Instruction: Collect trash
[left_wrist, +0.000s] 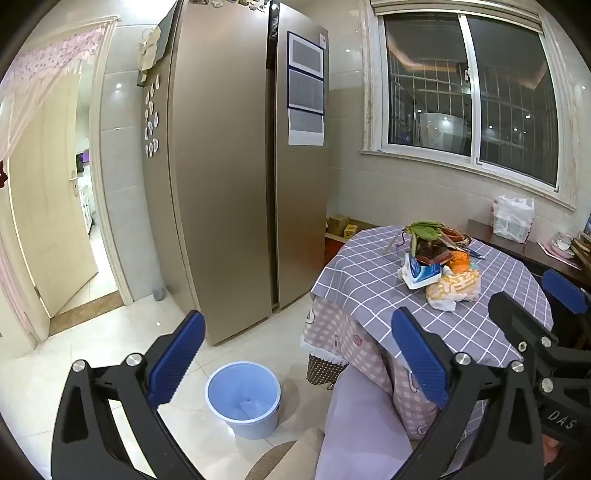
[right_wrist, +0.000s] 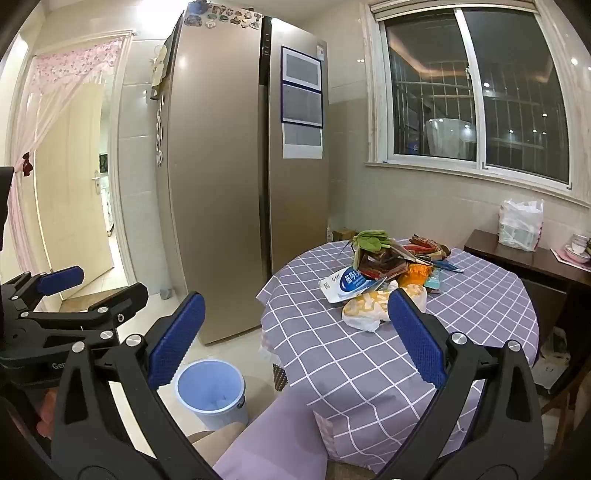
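Observation:
A pile of trash (left_wrist: 441, 260) lies on the round table with a purple checked cloth (left_wrist: 480, 325): green leaves, wrappers, a blue-and-white packet and a yellow-white bag. It also shows in the right wrist view (right_wrist: 388, 280). A light blue bucket (left_wrist: 243, 398) stands on the floor beside the table and also shows in the right wrist view (right_wrist: 211, 392). My left gripper (left_wrist: 299, 360) is open and empty, above the floor near the bucket. My right gripper (right_wrist: 297, 339) is open and empty, short of the pile.
A tall gold fridge (left_wrist: 236, 177) stands behind the bucket. An open doorway (left_wrist: 55, 229) is at the left. A dark side table (right_wrist: 524, 258) with a white plastic bag (right_wrist: 521, 225) stands under the window. A cushioned chair (right_wrist: 266, 439) is below the grippers.

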